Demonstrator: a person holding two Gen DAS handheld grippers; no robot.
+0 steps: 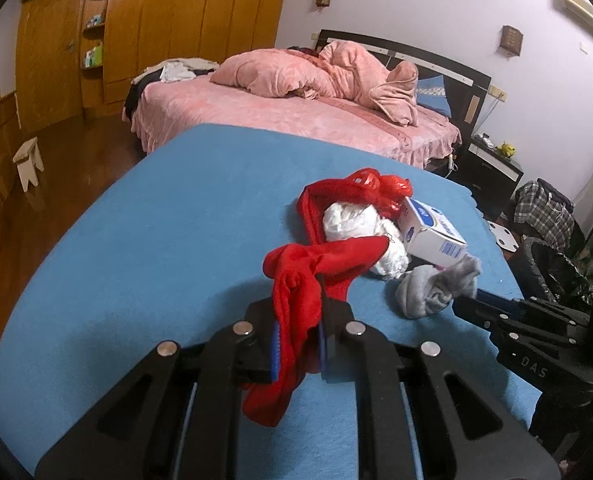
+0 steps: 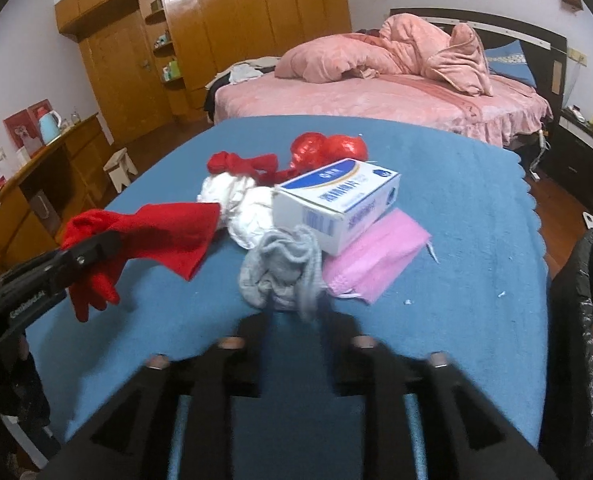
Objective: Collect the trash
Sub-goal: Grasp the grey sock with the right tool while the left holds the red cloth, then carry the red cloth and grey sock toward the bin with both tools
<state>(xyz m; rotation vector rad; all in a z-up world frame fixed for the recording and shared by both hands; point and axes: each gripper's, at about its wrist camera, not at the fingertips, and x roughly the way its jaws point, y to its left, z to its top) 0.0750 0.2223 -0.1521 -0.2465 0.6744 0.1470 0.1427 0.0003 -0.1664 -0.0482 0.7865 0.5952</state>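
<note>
— Red fleece, soft and rumpled: that is the red cloth [image 1: 296,312] the left gripper [image 1: 298,334] has pinched between its black fingers [image 1: 262,320], which are closed tight on it. One end droops limp below them, the other stretches flat toward the pile.

— And the right gripper [image 2: 298,334]?

— Its fingers [image 2: 252,336] are blurred and stand part-way apart at the near edge of the grey cloth [image 2: 282,276], a knitted, crumpled bundle. Whether they actually press on it cannot be told.

— What else sits on the table [image 1: 156,220]?

— A fuzzy blue cover lies over it. On that, a white cardboard box [image 2: 336,202] with blue print, rectangular and tilted, rests partly on a pleated pink face mask [image 2: 376,260]. Beside the box lies crumpled white paper [image 2: 240,204], and behind it a crinkly, shiny red plastic bag [image 2: 328,148] and a twisted red strip of fabric [image 2: 242,164].

— Anything by the table's right edge?

— A bin lined with a glossy black bag [image 2: 584,300], just beside the table.
</note>
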